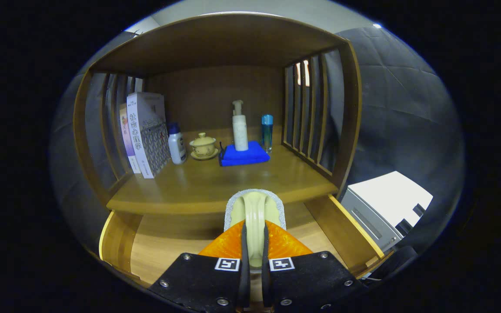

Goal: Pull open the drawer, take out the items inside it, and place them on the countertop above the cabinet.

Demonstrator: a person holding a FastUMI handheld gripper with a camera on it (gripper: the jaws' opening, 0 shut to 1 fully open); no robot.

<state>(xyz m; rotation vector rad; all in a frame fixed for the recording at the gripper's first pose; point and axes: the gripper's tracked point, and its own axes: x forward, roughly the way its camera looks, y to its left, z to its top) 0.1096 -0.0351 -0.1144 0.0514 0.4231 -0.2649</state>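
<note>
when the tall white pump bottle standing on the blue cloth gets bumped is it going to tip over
Probably fairly easily. The pump bottle is tall and narrow, and the folded blue cloth under it looks like a soft footing. The blue-capped bottle close beside it might get knocked too. The gripper holds a brush in its jaws.

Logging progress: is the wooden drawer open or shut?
Open: the wooden drawer sticks out beneath the countertop, floor exposed; the gripper clamps a cream-handled brush.

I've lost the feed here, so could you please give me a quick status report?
Gripper shut on brush, lifted over open drawer. Countertop just ahead. Blue cloth and bottles farther back, not blocking.
</note>
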